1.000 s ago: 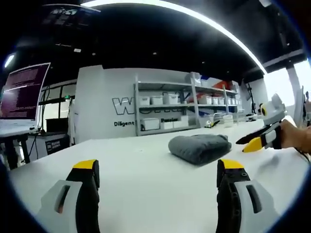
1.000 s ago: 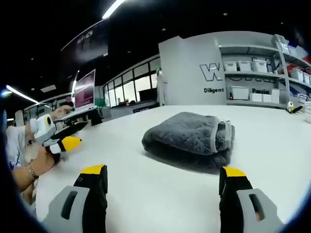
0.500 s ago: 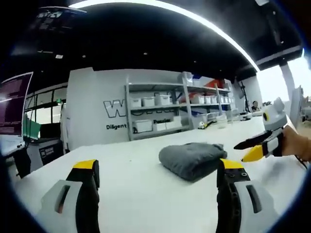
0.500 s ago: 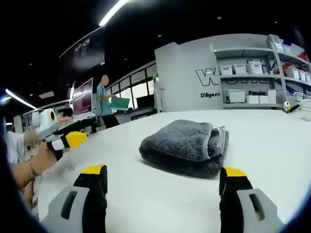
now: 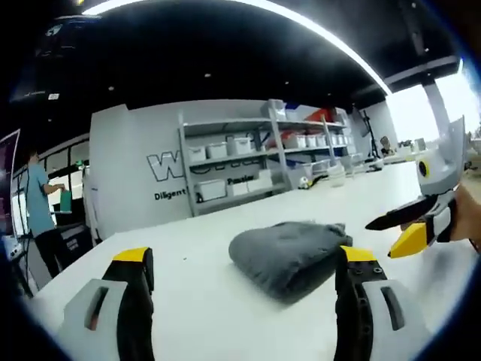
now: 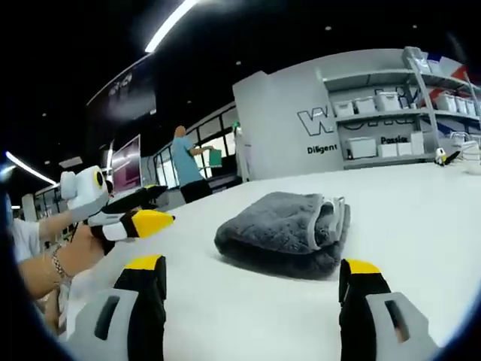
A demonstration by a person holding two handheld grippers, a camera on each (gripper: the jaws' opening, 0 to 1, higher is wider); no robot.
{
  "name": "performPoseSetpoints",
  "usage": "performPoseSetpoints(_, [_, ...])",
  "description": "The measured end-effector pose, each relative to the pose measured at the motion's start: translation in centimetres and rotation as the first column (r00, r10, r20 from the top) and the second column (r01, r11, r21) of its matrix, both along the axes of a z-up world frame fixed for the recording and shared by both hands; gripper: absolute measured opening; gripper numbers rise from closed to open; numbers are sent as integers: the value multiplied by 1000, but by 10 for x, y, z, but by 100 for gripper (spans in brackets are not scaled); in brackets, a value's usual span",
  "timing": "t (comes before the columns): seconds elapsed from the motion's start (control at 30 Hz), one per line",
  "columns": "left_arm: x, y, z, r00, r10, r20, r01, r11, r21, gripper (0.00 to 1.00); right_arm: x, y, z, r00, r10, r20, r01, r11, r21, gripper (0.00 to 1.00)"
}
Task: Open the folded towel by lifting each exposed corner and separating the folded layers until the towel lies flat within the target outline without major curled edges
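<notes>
While folded towel is lying untouched, 2 grippers are hovering

Grey towel is sitting folded on white table, holding nothing, both spread wide: left gripper just short of it, right gripper likewise, neither touching. Person is standing far back.

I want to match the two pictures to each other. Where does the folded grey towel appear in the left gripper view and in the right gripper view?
Left gripper view: the towel lies on the white table, right of centre, partly behind the view's own right jaw.
Right gripper view: the towel lies near the centre, its open folded edges turned to the right.
Shared landmark: the grey wall with large white letters, beside the shelves.
</notes>
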State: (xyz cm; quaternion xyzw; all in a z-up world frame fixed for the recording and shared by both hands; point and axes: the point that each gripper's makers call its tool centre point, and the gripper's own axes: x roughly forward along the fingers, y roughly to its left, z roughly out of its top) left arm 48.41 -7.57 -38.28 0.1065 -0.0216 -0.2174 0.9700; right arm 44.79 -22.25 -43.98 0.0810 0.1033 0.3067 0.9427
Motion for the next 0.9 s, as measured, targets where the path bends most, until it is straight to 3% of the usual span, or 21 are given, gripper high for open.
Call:
performPoseSetpoints(0.2, [9,-22,4,1000,-30,6,30,998,54,99,3,2,0,1000,0,-4,0,1000,-7,97])
performPoseSetpoints(0.5, [42,-31,5,999,-40,-10,40,998,58,99,5,0,2,1000,-11,-4,11,1000,-5,96])
performPoseSetpoints(0.9, [60,-38,-8,999,-30,-34,33,997,76,98,2,-2,1,1000,-14,-9,14,1000,-4,96])
